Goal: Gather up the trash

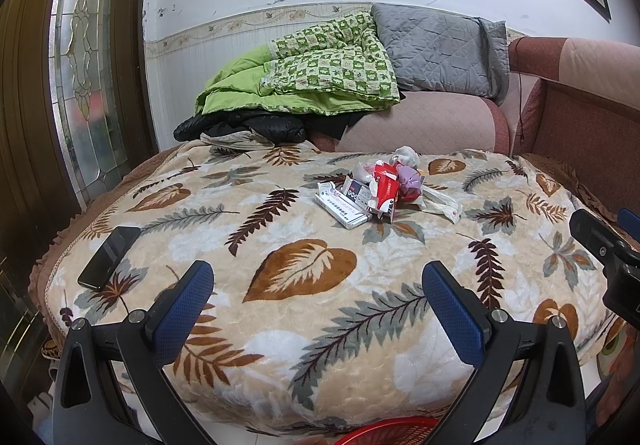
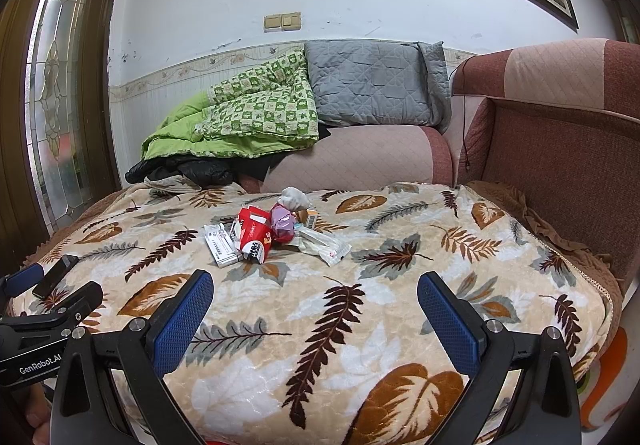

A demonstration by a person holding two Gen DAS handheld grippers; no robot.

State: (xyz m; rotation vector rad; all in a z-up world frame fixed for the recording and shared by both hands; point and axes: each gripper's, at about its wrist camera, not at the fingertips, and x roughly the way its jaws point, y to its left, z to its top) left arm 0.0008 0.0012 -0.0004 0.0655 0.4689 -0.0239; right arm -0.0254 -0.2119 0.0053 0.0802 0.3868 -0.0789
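Note:
A pile of trash lies on the leaf-patterned blanket: a white box, a red packet, a purple wrapper, a clear wrapper and a crumpled tissue. In the right wrist view the red packet, white box and clear wrapper show too. My left gripper is open and empty, well short of the pile. My right gripper is open and empty, also short of it. A red basket rim shows below the blanket's front edge.
A black phone lies at the blanket's left edge. Behind are a green quilt, a grey pillow, dark clothes and a pink sofa. A glass door stands left.

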